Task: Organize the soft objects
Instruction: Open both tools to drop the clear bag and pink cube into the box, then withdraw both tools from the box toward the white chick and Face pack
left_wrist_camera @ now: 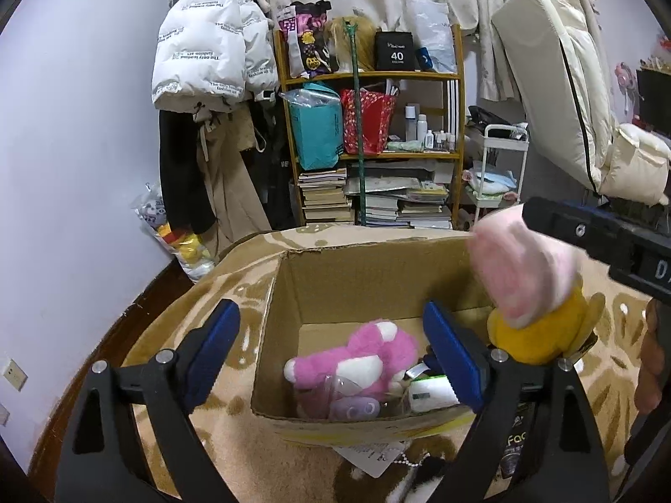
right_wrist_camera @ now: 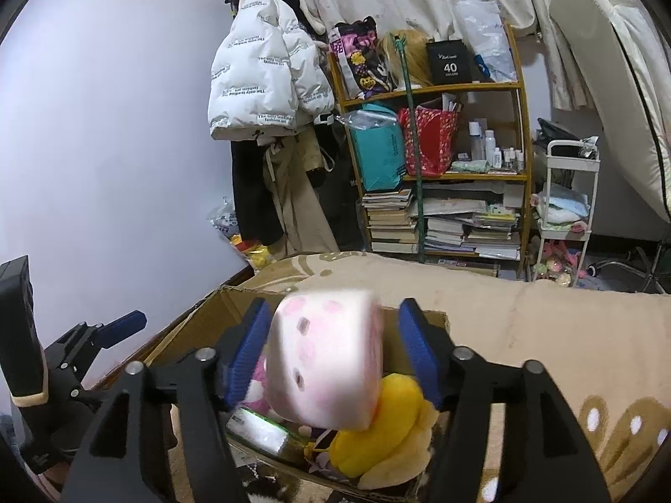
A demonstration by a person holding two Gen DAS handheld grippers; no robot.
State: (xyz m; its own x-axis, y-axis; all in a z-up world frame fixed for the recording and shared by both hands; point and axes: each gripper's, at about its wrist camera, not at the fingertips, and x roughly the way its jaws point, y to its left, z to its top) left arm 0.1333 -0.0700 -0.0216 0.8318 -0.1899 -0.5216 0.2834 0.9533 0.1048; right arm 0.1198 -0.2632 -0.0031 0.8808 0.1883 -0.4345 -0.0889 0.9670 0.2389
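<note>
An open cardboard box [left_wrist_camera: 356, 285] stands on a beige patterned blanket. Inside lie a pink-and-white plush [left_wrist_camera: 356, 360], a small purple toy [left_wrist_camera: 354, 408] and a white packet [left_wrist_camera: 432, 394]. A plush with a pale pink head and yellow body [left_wrist_camera: 524, 293] hangs blurred over the box's right edge; it also shows in the right wrist view [right_wrist_camera: 331, 360]. My right gripper [right_wrist_camera: 335, 352] is open, its blue pads on either side of the pink head with gaps showing. My left gripper [left_wrist_camera: 335, 356] is open and empty in front of the box.
A wooden shelf [left_wrist_camera: 369, 75] with bags, bottles and stacked books stands behind. Coats [left_wrist_camera: 201, 54] hang at the left wall. A white cart [left_wrist_camera: 499, 167] and a tilted mattress [left_wrist_camera: 562, 84] are at the right. Papers [left_wrist_camera: 373, 457] lie before the box.
</note>
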